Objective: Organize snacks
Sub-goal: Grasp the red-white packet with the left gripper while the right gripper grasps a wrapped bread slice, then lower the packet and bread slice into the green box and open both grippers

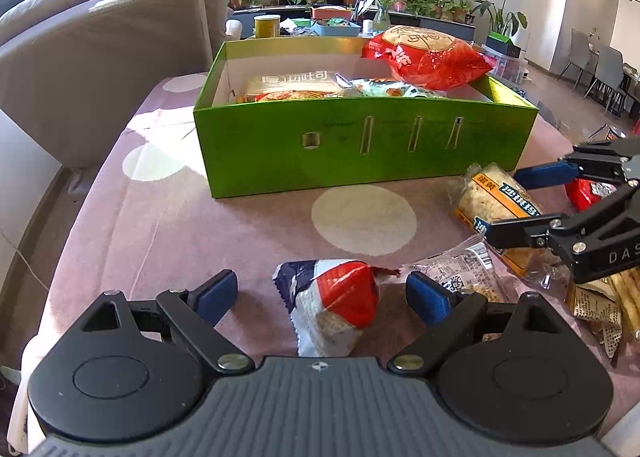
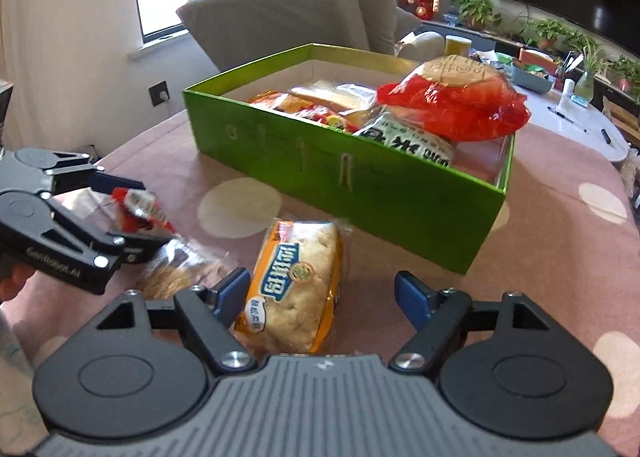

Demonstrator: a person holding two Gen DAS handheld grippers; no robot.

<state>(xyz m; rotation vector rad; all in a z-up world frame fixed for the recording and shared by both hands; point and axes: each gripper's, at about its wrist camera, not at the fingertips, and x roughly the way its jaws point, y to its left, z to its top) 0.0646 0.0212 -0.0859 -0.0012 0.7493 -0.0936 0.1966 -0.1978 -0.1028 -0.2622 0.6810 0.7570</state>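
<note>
The green box stands on the bench, which is covered with a pink cloth with pale dots. Inside the box several snacks already lie: a toast bread pack at the left, a green-white packet beside it, and a red bag with a round flat cake leaning over the right part of the box.

The left hand-held gripper is wide open and holds nothing — between its blue fingers lies a red, white and blue snack packet, not touched by the pads. Just to the right of it is a clear packet with a printed label.

The right hand-held gripper is open wide too and has hold of nothing. An orange pack with a pale pastry lies on the cloth between its fingers, close to the left pad; I cannot tell if it touches. This pack is just in front of the box, near its front wall. Further right in the left wrist view some brown wrapped sticks lie at the edge.
</note>
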